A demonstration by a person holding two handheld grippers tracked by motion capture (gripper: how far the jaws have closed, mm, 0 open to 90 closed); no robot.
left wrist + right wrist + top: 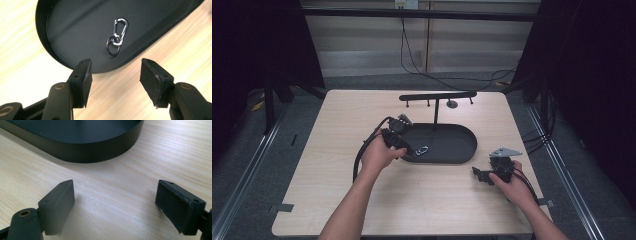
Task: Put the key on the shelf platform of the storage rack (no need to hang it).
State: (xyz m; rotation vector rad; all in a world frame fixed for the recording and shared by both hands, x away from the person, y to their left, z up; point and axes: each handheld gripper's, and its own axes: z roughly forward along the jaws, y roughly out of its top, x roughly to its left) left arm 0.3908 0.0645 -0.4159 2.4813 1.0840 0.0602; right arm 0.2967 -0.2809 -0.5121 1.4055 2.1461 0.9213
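A black oval tray [457, 142] lies at the middle of the light wooden table. In it, near its left end, rests a silver carabiner [422, 150] clipped to a dark key ring. The left gripper view shows the carabiner [120, 28] and the ring [113, 48] flat on the tray floor [75, 30], just beyond the jaws. My left gripper [408, 149] hangs at the tray's left rim, open [115, 72], with nothing between its pads. My right gripper [478, 175] sits low over the table to the right of the tray, open [115, 195] and holding nothing, facing the tray wall [87, 150].
A black T-shaped stand [437, 96] with short pegs under its bar rises from the tray's back. A cable [362, 150] loops from the left gripper across the table. Bare tabletop [422, 200] stretches in front of the tray. Dark curtains flank the table.
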